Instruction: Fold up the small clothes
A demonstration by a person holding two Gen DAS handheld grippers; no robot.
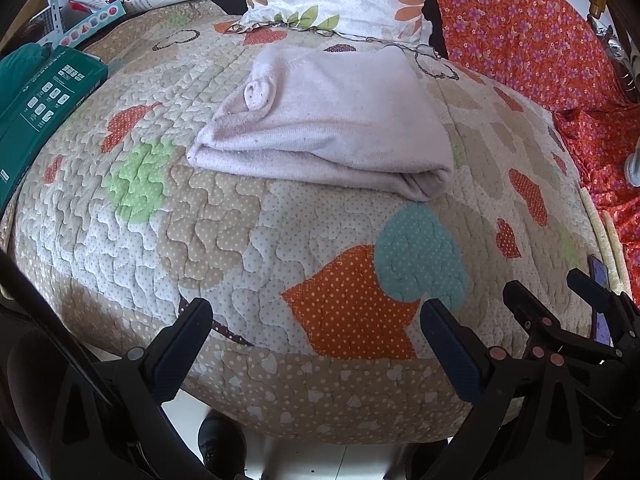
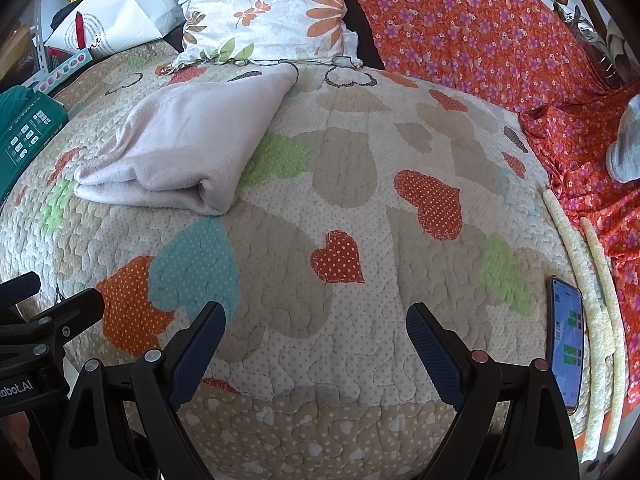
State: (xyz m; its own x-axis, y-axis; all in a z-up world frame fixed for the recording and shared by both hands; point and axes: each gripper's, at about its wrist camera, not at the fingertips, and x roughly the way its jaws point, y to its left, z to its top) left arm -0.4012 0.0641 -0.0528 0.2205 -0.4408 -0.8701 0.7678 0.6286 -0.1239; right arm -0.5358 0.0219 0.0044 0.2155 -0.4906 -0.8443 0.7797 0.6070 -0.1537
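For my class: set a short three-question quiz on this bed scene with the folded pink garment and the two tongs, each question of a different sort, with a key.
1. True or false: the left tongs are shut on the pink garment.
2. Multiple choice: where does the phone lie? A) on the floral pillow; B) near the right edge of the heart quilt; C) on the garment.
3. Fill in: the right tongs hover over the quilt with their jaws ____.

Key: 1 false, both tongs are open and apart from the garment; 2 B; 3 open.
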